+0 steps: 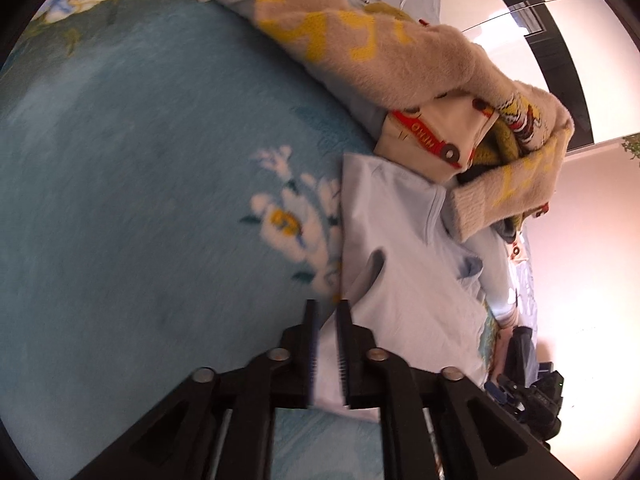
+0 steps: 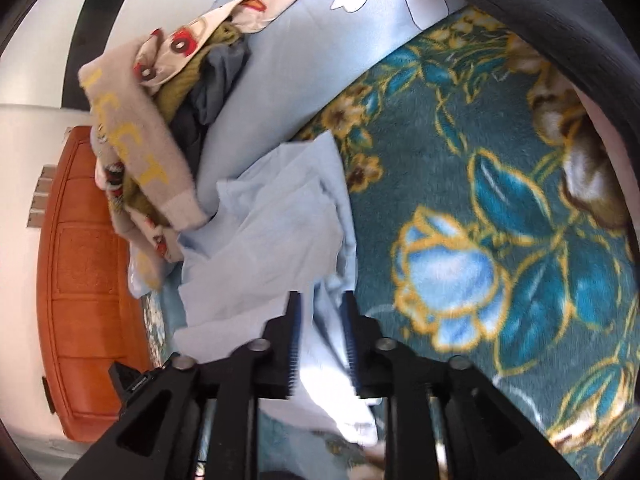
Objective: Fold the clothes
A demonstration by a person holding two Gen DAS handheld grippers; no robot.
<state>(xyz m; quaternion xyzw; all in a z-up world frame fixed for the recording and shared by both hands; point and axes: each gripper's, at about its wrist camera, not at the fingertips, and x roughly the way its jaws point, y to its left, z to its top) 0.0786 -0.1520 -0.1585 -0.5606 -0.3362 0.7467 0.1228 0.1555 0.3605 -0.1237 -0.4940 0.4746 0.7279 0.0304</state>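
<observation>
A pale blue garment (image 1: 400, 264) lies rumpled on a floral blanket (image 1: 140, 160). My left gripper (image 1: 326, 304) stands over its near left edge with a clear gap between the jaws; blue cloth shows in the gap and the pads do not press on it. In the right wrist view the same garment (image 2: 280, 232) is creased and partly doubled over. My right gripper (image 2: 320, 296) is open above its near right edge, with cloth loose between the fingers.
A heap of clothes lies just beyond the garment: a beige fuzzy sweater (image 1: 360, 40) with yellow letters, a cream cloth with red cars (image 1: 436, 136), olive and dark pieces. The blanket (image 2: 500, 200) runs on to the right. An orange wooden panel (image 2: 80, 280) stands at the left.
</observation>
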